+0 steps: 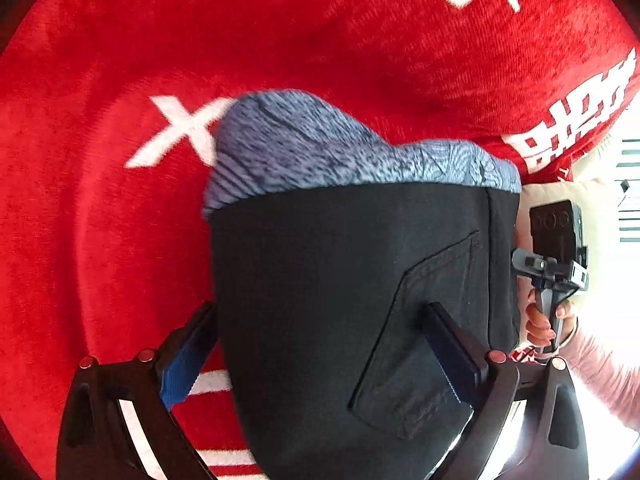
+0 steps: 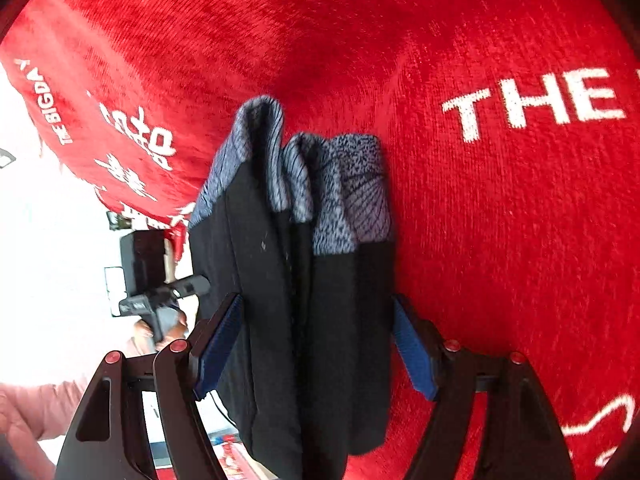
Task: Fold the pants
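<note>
The pants are black with a blue-grey patterned waistband and a back pocket. They hang lifted above the red blanket. My left gripper has its jaws on both sides of the fabric and holds it. In the right wrist view the pants hang in bunched folds between the jaws of my right gripper, which clamps them. The right gripper also shows in the left wrist view, at the pants' right edge. The left gripper shows in the right wrist view, at their left edge.
The red blanket with white lettering covers the surface under both grippers. Its edge runs along the bright overexposed area at the right of the left wrist view and the left of the right wrist view. The person's hands and pink sleeve show there.
</note>
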Demonstrator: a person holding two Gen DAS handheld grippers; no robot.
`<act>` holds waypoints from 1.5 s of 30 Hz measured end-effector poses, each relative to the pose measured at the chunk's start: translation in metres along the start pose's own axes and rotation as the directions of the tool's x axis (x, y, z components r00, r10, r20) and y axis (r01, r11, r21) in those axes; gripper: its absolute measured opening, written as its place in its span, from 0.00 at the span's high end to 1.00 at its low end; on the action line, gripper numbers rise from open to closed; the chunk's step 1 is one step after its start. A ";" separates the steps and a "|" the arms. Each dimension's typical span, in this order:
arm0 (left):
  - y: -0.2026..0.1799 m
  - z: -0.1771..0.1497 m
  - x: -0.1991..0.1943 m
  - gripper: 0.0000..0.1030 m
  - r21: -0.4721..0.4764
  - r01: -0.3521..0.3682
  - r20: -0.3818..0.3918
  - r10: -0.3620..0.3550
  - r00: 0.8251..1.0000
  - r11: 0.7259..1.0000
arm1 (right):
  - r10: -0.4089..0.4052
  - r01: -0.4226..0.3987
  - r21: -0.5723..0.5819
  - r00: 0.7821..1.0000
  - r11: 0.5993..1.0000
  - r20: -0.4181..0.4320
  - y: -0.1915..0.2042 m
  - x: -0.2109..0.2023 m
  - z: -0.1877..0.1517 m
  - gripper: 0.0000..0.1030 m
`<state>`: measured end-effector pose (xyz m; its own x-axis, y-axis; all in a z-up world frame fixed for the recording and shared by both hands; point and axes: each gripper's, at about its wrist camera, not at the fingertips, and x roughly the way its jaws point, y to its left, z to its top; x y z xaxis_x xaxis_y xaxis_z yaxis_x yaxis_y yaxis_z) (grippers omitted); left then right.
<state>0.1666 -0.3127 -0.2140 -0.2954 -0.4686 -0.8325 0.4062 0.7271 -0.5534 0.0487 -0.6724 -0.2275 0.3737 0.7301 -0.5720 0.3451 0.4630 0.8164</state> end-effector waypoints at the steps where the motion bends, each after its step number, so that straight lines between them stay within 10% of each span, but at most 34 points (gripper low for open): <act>1: -0.003 0.000 0.001 0.03 0.008 -0.004 0.008 0.004 1.000 1.000 | 0.004 -0.004 -0.002 1.000 1.000 -0.004 -0.001 0.000 0.000 0.25; 16: -0.043 -0.010 -0.022 0.41 0.029 -0.064 0.117 0.061 0.991 0.997 | 0.013 -0.017 0.070 0.998 0.997 0.056 0.030 -0.005 -0.007 0.62; 41: -0.072 -0.126 -0.030 0.40 0.045 -0.124 0.075 0.120 0.990 0.991 | -0.064 0.058 0.119 0.997 0.991 0.047 0.047 -0.019 -0.131 0.61; 45: -0.067 -0.131 -0.027 0.20 0.008 -0.180 0.108 0.179 0.978 0.984 | -0.158 0.150 0.136 0.986 0.979 0.051 0.036 -0.014 -0.137 0.51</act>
<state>0.0341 -0.2834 -0.1512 -0.1233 -0.3825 -0.9157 0.4595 0.7958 -0.3943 -0.0618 -0.5972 -0.1799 0.3580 0.6212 -0.6971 0.5108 0.4946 0.7031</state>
